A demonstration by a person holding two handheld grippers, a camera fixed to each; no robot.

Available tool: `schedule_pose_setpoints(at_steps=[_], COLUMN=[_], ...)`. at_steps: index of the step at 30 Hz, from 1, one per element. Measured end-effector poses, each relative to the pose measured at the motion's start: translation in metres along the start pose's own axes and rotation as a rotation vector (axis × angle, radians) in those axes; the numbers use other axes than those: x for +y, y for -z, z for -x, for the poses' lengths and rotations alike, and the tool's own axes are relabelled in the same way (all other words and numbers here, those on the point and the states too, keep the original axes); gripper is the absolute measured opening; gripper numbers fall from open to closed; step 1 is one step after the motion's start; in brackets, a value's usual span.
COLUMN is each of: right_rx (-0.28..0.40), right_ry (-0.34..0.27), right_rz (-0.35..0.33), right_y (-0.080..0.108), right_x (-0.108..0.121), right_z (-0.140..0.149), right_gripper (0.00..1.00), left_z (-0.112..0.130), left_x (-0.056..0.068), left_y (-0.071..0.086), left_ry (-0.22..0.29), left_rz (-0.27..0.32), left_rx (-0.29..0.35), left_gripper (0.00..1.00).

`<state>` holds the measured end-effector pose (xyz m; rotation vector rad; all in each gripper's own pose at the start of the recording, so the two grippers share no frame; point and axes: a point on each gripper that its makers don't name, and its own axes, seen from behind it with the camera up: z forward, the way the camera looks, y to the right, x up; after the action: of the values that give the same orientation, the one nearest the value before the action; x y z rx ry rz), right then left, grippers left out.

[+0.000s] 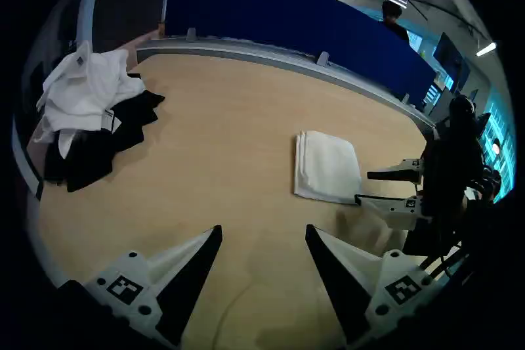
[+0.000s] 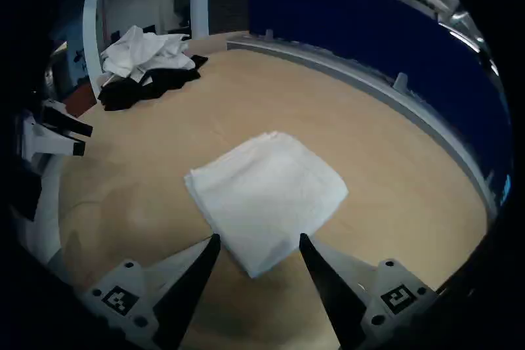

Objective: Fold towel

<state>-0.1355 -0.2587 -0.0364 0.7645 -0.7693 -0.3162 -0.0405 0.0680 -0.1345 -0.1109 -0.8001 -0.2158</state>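
**Folded towel sitting at the tips of the right tongs**

The towel (image 2: 266,196) is lying flat on the table (image 2: 394,173) as a compact, layered packet, apparently folded at least twice already. The right tongs (image 2: 257,240) are hovering at its near corner. Their jaws are standing wide open, one tip on either side of that corner, gripping nothing. Whether the tips are touching cloth cannot be told. From these tongs the towel is sitting corner-on, its diagonal running straight ahead.

The left tongs (image 1: 262,228) are also gaping wide and empty. The towel is lying ahead of them and off to their right, well apart, its slightly longer side running away from them. The right tongs are the nearer by far.

A heap of clothes (image 1: 92,104) is sitting far off to the left of the left tongs.

Judgement: any further fold or squaring-up is falling to the right tongs first.
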Motion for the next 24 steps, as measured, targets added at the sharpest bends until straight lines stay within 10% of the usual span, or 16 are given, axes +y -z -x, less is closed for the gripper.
schedule_pose_setpoints(at_steps=[14, 24], right_rx=[-0.048, -0.050], right_ry=[-0.014, -0.021], right_rz=[0.007, 0.019], right_y=[-0.003, -0.005], right_x=[-0.002, -0.002], right_z=[0.029, 0.032], right_gripper=[0.66, 0.27], left_z=[0.001, 0.003], left_x=[0.006, 0.007], left_y=[-0.002, -0.004], left_ry=[-0.002, -0.003], left_rz=[0.005, 0.007], left_rx=[-0.001, -0.004], left_gripper=[0.94, 0.94])
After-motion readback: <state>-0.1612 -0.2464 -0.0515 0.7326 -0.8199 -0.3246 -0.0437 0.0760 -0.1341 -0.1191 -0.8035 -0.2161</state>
